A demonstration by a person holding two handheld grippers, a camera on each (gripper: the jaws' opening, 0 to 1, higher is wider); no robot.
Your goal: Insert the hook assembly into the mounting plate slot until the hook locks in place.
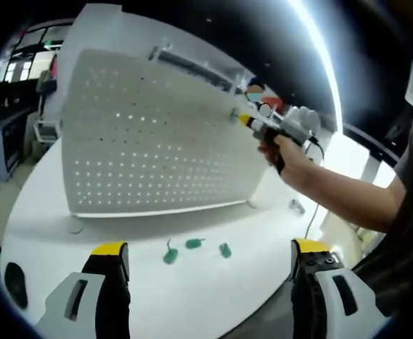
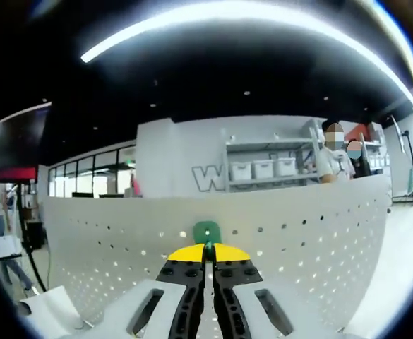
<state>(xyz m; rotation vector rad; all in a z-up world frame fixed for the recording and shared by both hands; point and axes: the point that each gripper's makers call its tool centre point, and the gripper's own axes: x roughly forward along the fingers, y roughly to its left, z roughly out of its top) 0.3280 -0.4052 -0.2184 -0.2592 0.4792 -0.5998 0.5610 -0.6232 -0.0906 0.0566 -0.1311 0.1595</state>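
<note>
Pinching a green hook (image 2: 207,231), the right claw (image 2: 206,248) presses it to the pegboard (image 2: 319,233), not visibly locked; left claw (image 1: 210,258) spread, idle above the counter (image 1: 192,282).

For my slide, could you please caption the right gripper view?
Right gripper, shut on a green hook, holds it against the white pegboard.

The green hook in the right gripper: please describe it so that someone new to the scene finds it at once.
Start from the white pegboard standing upright on the white table. The right gripper has its yellow-tipped jaws shut at the board's face, and the green hook pokes up between those tips. Three other green hooks lie loose on the table before the board; this one is held up.
</note>
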